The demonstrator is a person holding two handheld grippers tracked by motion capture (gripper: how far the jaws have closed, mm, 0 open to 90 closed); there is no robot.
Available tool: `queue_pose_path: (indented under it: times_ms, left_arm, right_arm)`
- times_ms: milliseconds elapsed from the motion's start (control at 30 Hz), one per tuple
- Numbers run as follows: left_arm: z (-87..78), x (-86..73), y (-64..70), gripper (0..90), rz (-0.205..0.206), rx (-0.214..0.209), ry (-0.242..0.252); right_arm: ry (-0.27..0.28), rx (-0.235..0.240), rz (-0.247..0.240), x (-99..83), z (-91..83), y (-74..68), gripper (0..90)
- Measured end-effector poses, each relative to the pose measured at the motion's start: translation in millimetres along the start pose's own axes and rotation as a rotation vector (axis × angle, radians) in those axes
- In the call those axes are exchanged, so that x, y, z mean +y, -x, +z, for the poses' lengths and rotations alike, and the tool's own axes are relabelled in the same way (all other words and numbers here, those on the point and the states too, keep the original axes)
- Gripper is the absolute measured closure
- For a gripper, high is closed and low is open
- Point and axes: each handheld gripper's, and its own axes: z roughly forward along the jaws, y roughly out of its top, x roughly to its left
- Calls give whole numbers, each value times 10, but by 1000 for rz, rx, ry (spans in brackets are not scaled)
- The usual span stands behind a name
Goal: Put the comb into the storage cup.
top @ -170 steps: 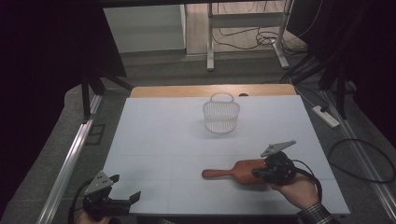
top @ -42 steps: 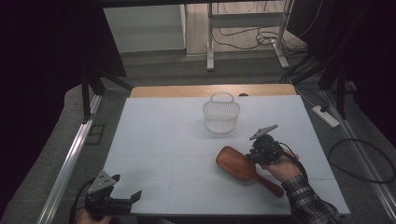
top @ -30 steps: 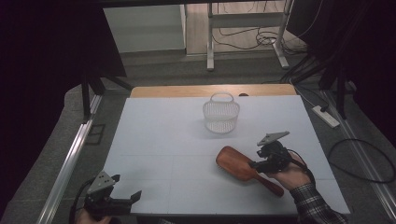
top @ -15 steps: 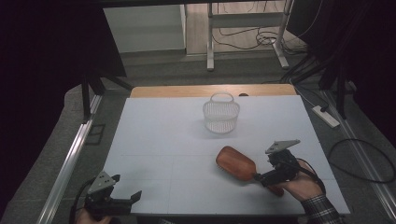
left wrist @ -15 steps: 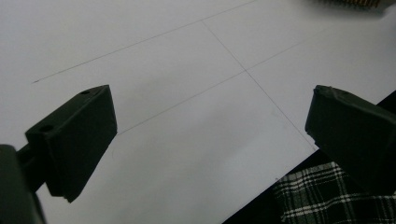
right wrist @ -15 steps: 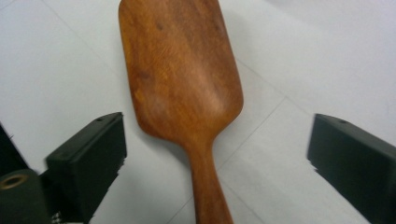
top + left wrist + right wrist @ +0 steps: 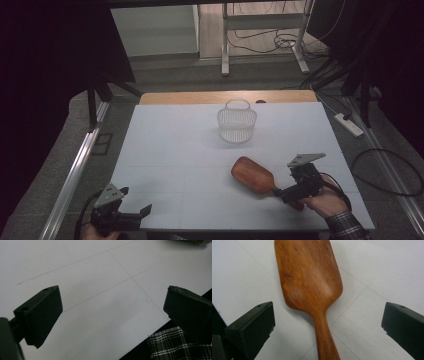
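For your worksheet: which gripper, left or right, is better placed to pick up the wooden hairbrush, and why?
Right. The right gripper is open with its fingers either side of the hairbrush handle. The left gripper sits open at the table's near left corner, far from the brush.

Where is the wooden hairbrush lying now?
In the high view the wooden hairbrush lies on the white table, front right, below the basket, its handle towards the open right tongs.

Laboratory recording bay: white-topped desk (image 7: 200,150) ruled with faint grid lines, black curtains (image 7: 50,75) at 9 and 3 o'clock, loose cables (image 7: 270,37) at 12.
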Motion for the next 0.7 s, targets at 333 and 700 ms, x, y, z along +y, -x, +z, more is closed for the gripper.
queue_pose_path:
  times_ms: [333,700]
  left_arm:
    - [-1,-1,0,31,0,-1,1]
    - [0,0,3,31,3,0,-1]
  right_arm:
    - [-96,-20,-33,-61,229,-18,0]
    - [-170,-21,-34,-105,378,-23,0]
